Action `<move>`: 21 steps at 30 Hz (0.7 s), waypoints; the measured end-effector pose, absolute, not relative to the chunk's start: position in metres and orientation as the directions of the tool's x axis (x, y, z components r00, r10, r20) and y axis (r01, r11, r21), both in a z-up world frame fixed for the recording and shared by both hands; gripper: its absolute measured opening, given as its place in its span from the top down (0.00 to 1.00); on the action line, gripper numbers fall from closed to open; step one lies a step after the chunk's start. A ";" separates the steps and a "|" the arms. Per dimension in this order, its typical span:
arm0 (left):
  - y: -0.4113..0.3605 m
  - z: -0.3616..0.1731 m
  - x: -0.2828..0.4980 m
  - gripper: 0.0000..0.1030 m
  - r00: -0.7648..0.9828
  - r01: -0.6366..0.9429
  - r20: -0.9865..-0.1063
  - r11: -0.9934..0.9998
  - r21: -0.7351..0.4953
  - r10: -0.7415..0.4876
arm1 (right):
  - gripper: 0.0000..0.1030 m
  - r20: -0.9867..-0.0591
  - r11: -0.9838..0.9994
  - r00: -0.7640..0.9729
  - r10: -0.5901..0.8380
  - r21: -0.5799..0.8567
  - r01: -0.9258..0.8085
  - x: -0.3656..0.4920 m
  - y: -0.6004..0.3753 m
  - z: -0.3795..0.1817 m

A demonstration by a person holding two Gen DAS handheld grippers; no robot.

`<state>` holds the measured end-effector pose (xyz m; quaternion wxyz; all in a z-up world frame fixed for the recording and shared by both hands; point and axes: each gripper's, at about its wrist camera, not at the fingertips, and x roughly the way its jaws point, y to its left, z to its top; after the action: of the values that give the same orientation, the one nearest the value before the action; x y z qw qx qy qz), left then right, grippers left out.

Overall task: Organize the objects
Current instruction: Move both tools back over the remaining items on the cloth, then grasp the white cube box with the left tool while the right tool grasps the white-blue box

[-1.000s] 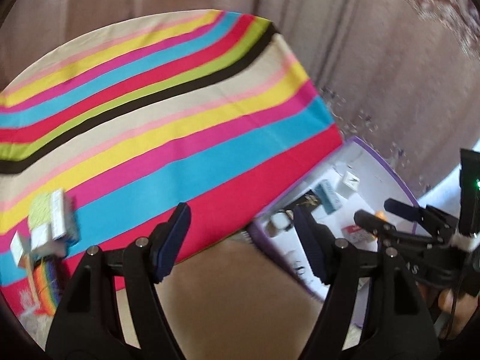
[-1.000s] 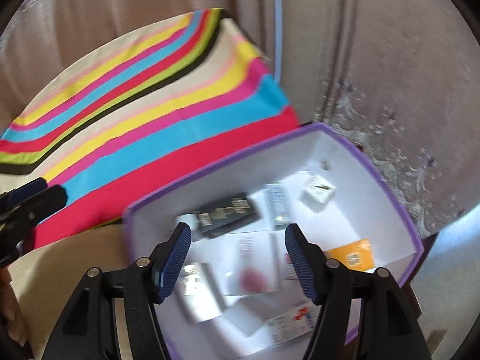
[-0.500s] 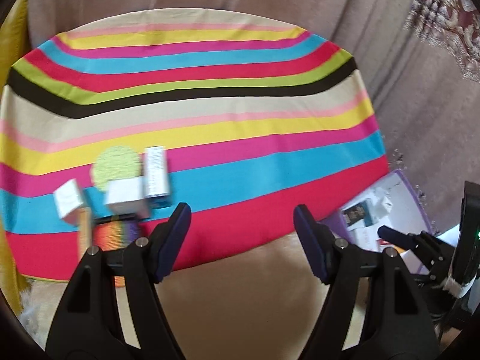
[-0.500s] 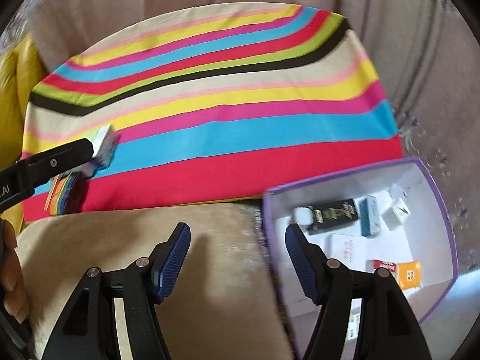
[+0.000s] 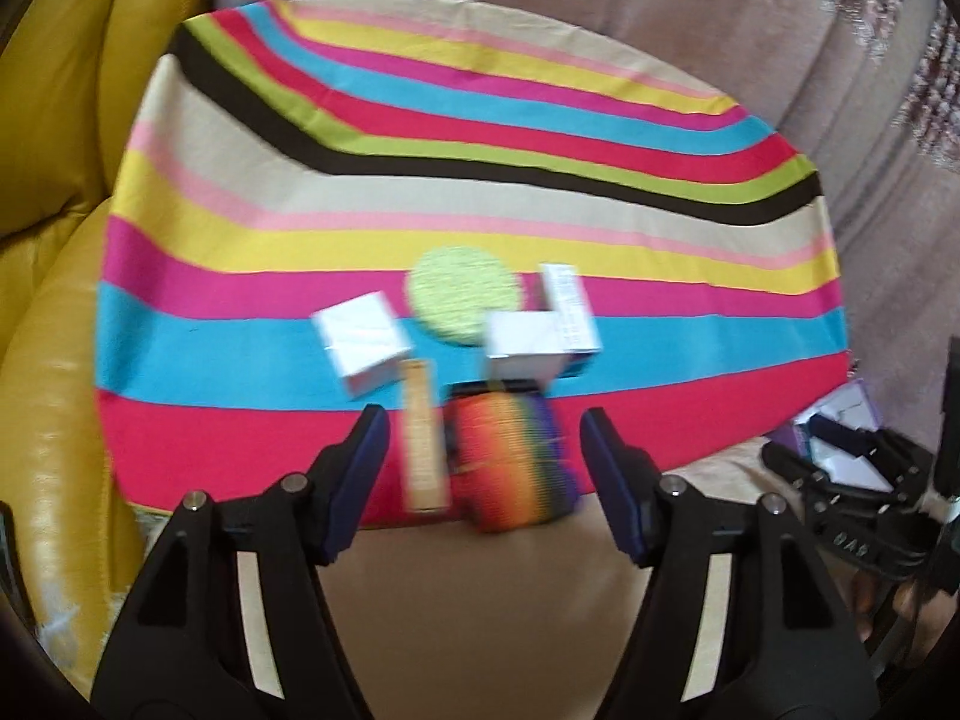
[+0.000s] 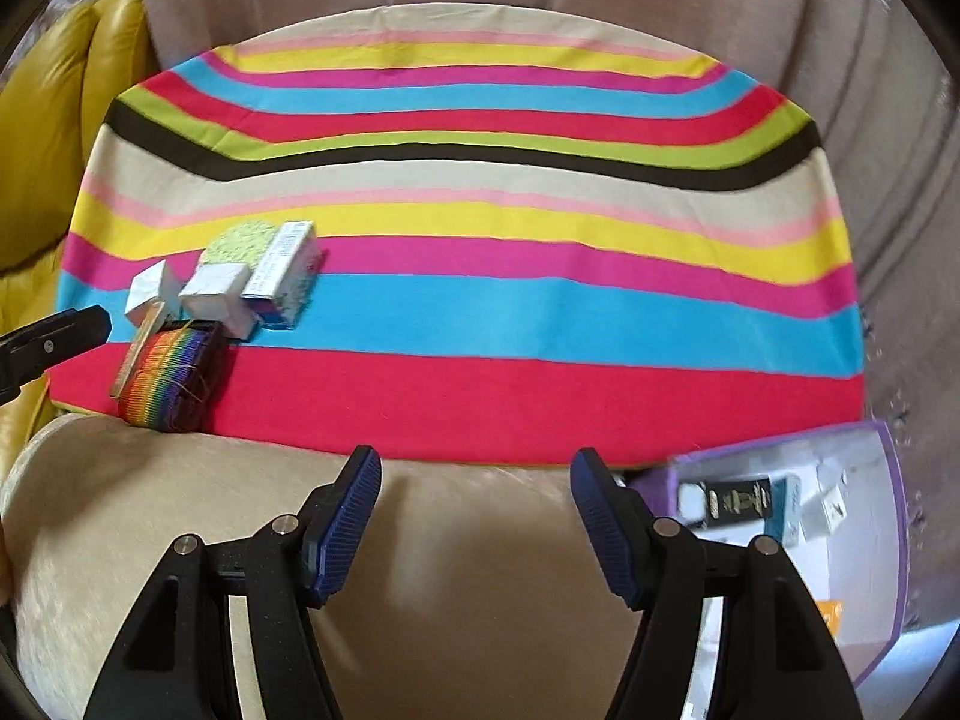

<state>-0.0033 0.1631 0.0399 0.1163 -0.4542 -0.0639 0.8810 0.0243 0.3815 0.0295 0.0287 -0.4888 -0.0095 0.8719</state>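
both hands have swung away from the purple box [image 6: 864, 456] toward the little heap on the striped cloth [image 5: 480, 192]. the left gripper [image 5: 483, 456] has its fingers spread but closing, nothing between them yet; the rainbow roll [image 5: 510, 456] lies just ahead of their tips, with a thin stick [image 5: 423, 438] beside it running away from the fingers, and white boxes [image 5: 363, 339] beyond. the right gripper [image 6: 474, 516], fingers spread and empty, sits well to the right of the heap, so the left hand looks nearer for the next pick.
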 end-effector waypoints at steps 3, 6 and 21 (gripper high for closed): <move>0.147 0.033 -0.011 0.36 -0.553 -0.118 -0.804 -0.975 -0.187 0.221 | 0.35 -0.850 -0.998 -0.524 0.053 -0.056 -0.010 0.012 0.368 0.028; 0.137 0.023 -0.022 0.38 -0.525 -0.109 -0.832 -0.983 -0.146 0.181 | 0.35 -0.860 -0.998 -0.509 0.039 -0.056 0.019 -0.003 0.353 0.023; 0.133 -0.015 -0.080 0.41 -0.414 -0.239 -0.900 -0.970 -0.037 0.137 | 0.35 -0.887 -0.990 -0.462 -0.002 -0.063 0.125 -0.047 0.315 0.009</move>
<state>-0.0803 0.1332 -0.0151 0.1119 -0.5295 0.0483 0.8395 -0.0472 0.3152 0.0093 -0.0374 -0.5172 -0.0594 0.8530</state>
